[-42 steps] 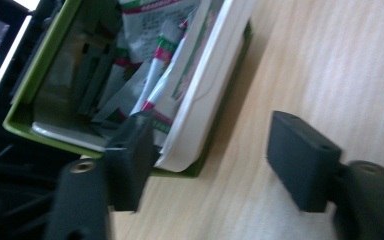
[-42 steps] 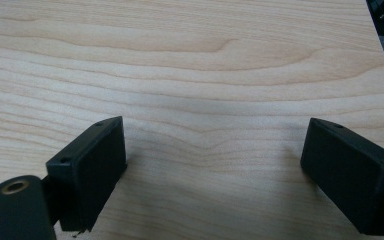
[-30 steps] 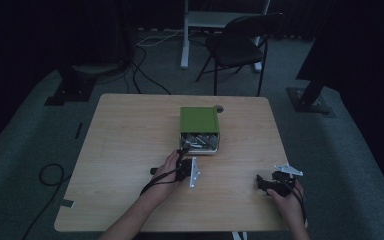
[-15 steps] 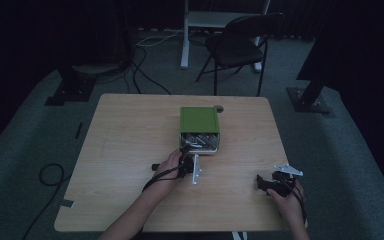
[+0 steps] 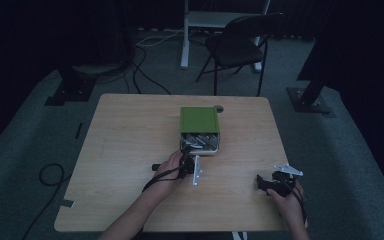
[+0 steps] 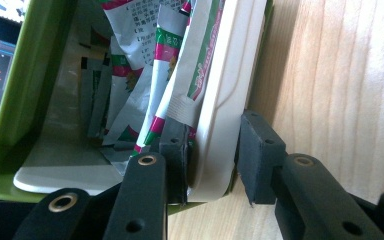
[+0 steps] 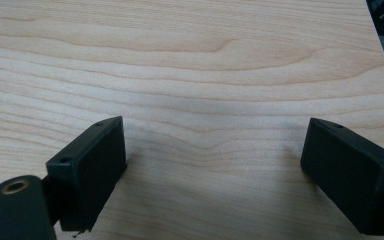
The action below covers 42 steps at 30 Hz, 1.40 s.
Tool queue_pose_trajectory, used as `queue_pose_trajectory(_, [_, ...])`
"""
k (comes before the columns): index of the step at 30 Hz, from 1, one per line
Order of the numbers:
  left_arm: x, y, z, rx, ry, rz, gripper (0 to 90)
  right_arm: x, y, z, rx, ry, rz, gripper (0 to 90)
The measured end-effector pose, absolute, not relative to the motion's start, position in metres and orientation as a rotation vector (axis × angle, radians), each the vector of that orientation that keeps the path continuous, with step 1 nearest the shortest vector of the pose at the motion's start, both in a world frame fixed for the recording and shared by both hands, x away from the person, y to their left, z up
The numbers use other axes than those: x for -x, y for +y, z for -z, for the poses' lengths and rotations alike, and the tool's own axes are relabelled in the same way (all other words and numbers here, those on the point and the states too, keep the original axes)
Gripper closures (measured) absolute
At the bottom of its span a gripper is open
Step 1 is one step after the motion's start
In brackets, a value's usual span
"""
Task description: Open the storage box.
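Observation:
A green box [image 5: 200,120] lies mid-table, its near end open, with a white inner tray [image 5: 200,149] of printed packets [image 6: 155,75] showing. My left gripper [image 5: 186,159] is at that open end. In the left gripper view its jaws have just been closing on the tray's white side wall [image 6: 220,115]; the left gripper [image 6: 212,155] is shut on it, one pad inside among the packets, one outside. My right gripper [image 5: 262,182] rests near the table's front right, held in a hand. The right gripper [image 7: 215,165] stands open over bare wood [image 7: 205,65].
A small round object [image 5: 219,108] sits at the box's far right corner. A folding chair [image 5: 235,45] and a white post stand beyond the table. Cables [image 5: 50,175] trail on the floor at the left. The table's front edge [image 5: 170,230] is close to both forearms.

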<state>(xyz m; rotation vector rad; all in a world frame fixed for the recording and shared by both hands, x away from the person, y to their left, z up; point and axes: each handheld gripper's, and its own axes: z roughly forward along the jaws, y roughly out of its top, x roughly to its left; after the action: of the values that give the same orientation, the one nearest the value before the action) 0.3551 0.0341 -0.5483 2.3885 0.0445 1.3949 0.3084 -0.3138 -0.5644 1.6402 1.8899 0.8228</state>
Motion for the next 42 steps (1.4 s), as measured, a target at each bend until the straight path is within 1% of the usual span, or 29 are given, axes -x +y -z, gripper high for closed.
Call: queue_pose_trajectory(42, [-0.322,0.033,0.545,-2.414,0.027,-1.36,69.3,-0.308,-0.314,0.564,-1.64,1.89,-0.822,10.5])
